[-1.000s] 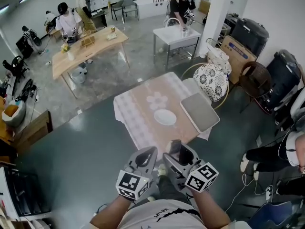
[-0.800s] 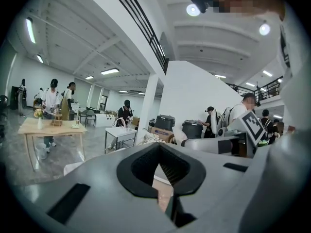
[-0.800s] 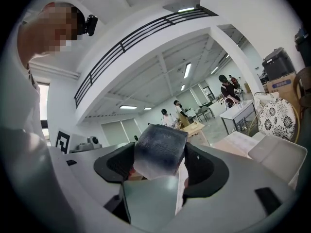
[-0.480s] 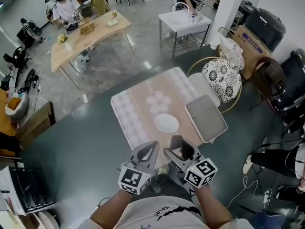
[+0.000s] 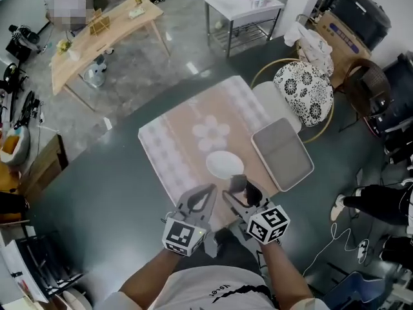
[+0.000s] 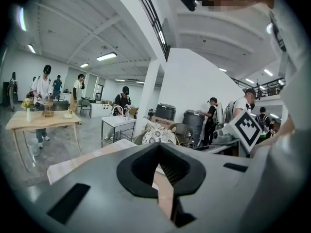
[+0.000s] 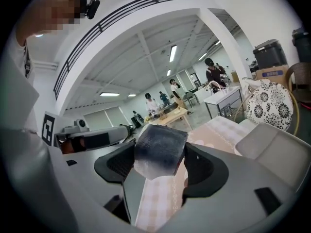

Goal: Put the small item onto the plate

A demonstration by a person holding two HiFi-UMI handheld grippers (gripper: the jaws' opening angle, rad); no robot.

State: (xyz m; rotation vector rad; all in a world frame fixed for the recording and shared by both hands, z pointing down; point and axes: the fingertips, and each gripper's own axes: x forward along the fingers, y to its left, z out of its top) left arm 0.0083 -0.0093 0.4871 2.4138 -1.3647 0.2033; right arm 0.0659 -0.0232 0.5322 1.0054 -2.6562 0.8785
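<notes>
A white oval plate (image 5: 224,165) lies on the pink and white checked tablecloth (image 5: 174,154), toward its near side. My right gripper (image 5: 238,190) is shut on a small dark grey block (image 5: 237,184) (image 7: 159,149), held just short of the plate over the table's near edge. In the right gripper view the block fills the gap between the jaws. Beside it on the left, my left gripper (image 5: 204,194) (image 6: 167,178) is shut with nothing in it, jaws meeting at the tips.
A flat grey tray (image 5: 282,154) (image 7: 272,147) lies at the table's right side, overhanging the edge. Behind it stands a round chair with a floral cushion (image 5: 303,92). A wooden table (image 5: 103,34) and a white sink stand (image 5: 243,5) are further off.
The view has closed in on the table. Both grippers now reach over its near edge, closer to the plate. The right gripper still holds the dark block.
</notes>
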